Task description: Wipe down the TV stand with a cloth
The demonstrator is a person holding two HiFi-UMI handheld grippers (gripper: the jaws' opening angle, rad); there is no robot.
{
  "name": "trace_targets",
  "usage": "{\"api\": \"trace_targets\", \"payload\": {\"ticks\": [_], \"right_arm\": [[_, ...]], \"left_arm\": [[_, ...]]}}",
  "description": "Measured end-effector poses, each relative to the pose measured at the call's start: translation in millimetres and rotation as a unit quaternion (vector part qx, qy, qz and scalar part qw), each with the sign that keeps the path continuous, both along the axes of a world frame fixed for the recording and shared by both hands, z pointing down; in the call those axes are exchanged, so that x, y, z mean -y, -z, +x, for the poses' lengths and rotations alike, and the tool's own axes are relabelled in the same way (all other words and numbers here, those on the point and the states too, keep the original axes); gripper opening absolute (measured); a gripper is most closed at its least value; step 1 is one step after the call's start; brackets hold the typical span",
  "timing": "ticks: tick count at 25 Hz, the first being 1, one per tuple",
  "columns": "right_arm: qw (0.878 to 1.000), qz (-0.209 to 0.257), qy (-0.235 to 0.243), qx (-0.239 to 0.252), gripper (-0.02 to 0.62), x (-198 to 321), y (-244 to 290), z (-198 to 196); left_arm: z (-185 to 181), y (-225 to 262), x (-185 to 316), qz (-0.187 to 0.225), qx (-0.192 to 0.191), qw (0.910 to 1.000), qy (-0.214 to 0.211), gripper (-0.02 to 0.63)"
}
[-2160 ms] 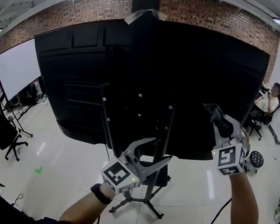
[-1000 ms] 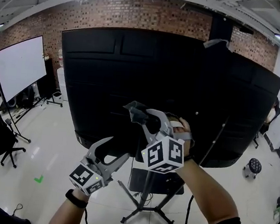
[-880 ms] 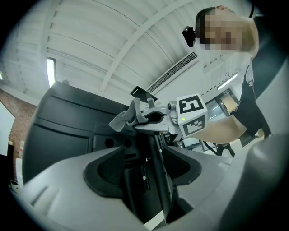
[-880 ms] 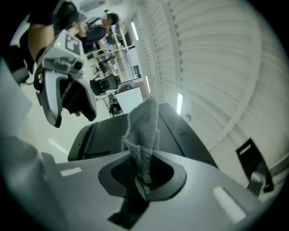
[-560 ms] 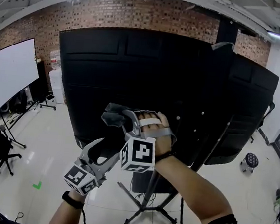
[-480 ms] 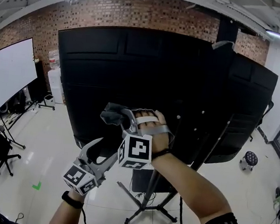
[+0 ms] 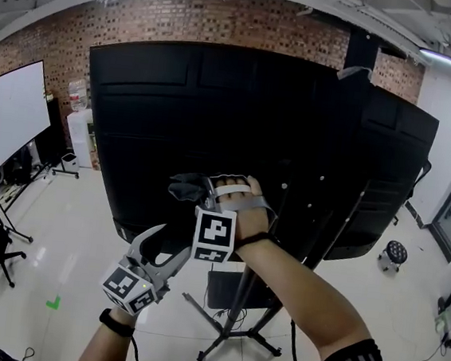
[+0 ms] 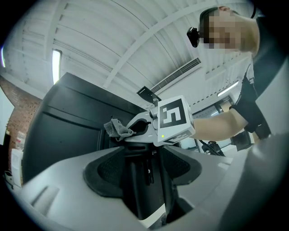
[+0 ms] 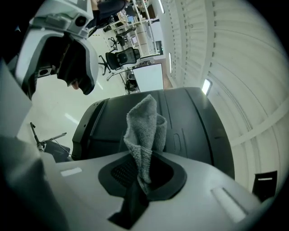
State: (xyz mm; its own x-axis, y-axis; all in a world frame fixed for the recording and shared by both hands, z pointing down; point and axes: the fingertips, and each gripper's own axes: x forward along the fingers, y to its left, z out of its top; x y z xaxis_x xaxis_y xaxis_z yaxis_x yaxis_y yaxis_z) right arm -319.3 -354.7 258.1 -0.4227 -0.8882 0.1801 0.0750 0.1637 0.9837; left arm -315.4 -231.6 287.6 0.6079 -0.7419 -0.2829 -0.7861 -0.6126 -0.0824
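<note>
Cloth (image 7: 185, 187) is mid-frame in the head view, a grey wad pinched in your right gripper (image 7: 199, 190). It is held up by the black TV back (image 7: 217, 111), near the panel's lower edge. Right gripper view confirms it: jaws clamped on the lower end of the cloth (image 9: 143, 131), the rest standing loose above them. Can't tell if the cloth actually touches the panel.

Stand (image 7: 235, 317) is below and right of that, with post and splayed legs at bottom centre. A mount rail (image 7: 338, 226) runs up at the right. So the cloth is at the panel, not on the stand yet.

Left gripper (image 7: 166, 246) is lower left, jaws spread. Its own view shows nothing gripped between them.

For the wipe, my read:
- Only a short tuft sticks out, so lead with the tuft, not the jaw tips, or you'll scrape the metal.
- Hold the pinch firm. A loose wad can drag out on an edge or screw head.
- Go top down: rail, then post, then legs, in long overlapping passes.
- The stand looks top-heavy with the TV on it. Use light pressure, and brace the post with the free left gripper if it rocks.
</note>
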Motion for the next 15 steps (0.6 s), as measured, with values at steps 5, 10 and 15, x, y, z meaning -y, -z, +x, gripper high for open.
{"api": "trace_targets", "payload": {"ticks": [5, 10, 15], "right_arm": [[0.999, 0.011, -0.028, -0.037, 0.043, 2.1, -1.1, 17.3], [0.995, 0.009, -0.070, -0.064, 0.041, 7.1, -4.1, 47.8], [0.991, 0.012, -0.098, -0.092, 0.041, 11.0, -12.0, 70.4]], "left_arm": [[10.4, -2.3, -1.8, -0.002, -0.001, 0.9999, -0.016, 0.291], [24.2, -4.1, -4.8, -0.008, 0.000, 0.9994, -0.034, 0.291], [39.4, -0.3, -6.9, -0.004, 0.000, 0.9987, -0.051, 0.291]]}}
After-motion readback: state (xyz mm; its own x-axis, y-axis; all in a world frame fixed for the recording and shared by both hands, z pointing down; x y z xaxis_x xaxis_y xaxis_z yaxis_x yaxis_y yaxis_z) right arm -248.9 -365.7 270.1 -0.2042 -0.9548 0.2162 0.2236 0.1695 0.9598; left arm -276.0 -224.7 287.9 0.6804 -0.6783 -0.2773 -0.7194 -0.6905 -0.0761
